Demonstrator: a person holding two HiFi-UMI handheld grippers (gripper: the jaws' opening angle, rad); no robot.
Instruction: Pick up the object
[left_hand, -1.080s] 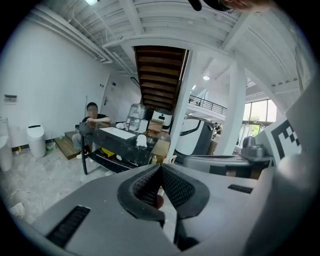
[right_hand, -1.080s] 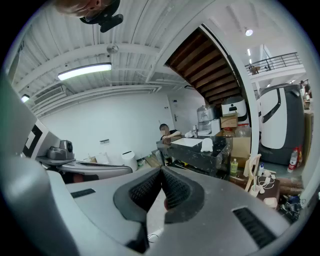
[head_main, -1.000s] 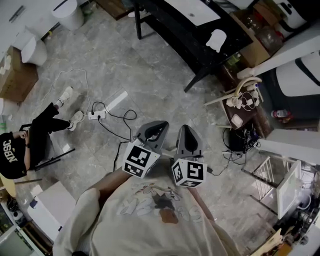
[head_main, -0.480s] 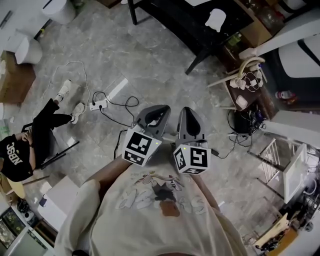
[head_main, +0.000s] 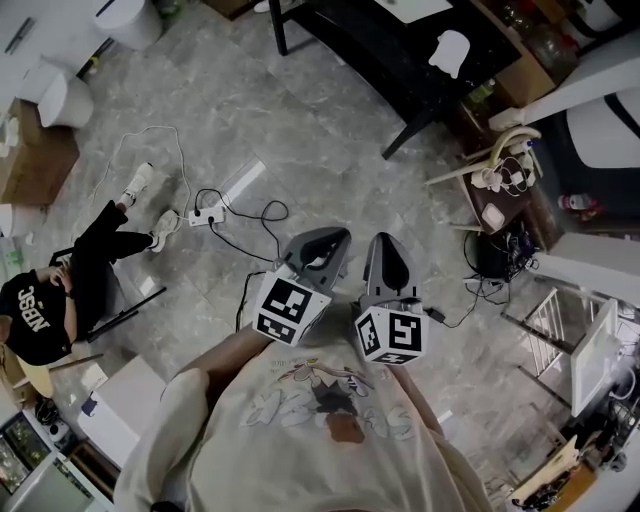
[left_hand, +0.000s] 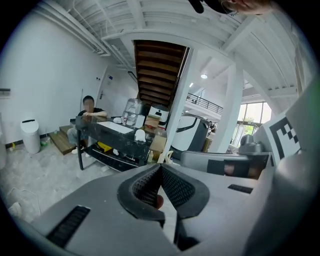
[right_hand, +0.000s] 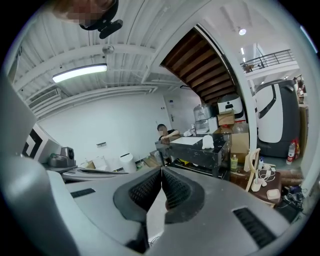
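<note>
A small white object (head_main: 448, 50) stands on the black table (head_main: 385, 45) at the top of the head view, far beyond both grippers. It also shows on that table in the left gripper view, white object (left_hand: 140, 135), and in the right gripper view, white object (right_hand: 207, 142). My left gripper (head_main: 338, 236) and right gripper (head_main: 382, 242) are held side by side in front of the person's chest, above the floor. The left gripper (left_hand: 161, 166) is shut with nothing between its pads. The right gripper (right_hand: 161, 169) is shut and empty too.
A power strip (head_main: 207, 215) and loose cables (head_main: 262, 212) lie on the stone floor ahead. A person in black (head_main: 60, 295) sits at the left; another person (left_hand: 89, 112) sits behind the table. A low side table (head_main: 500, 205) with clutter and boxes (head_main: 40, 165) line the edges.
The head view has shifted a little, and both grippers have drifted slightly forward and down-right in the picture. They stay shut and side by side.
</note>
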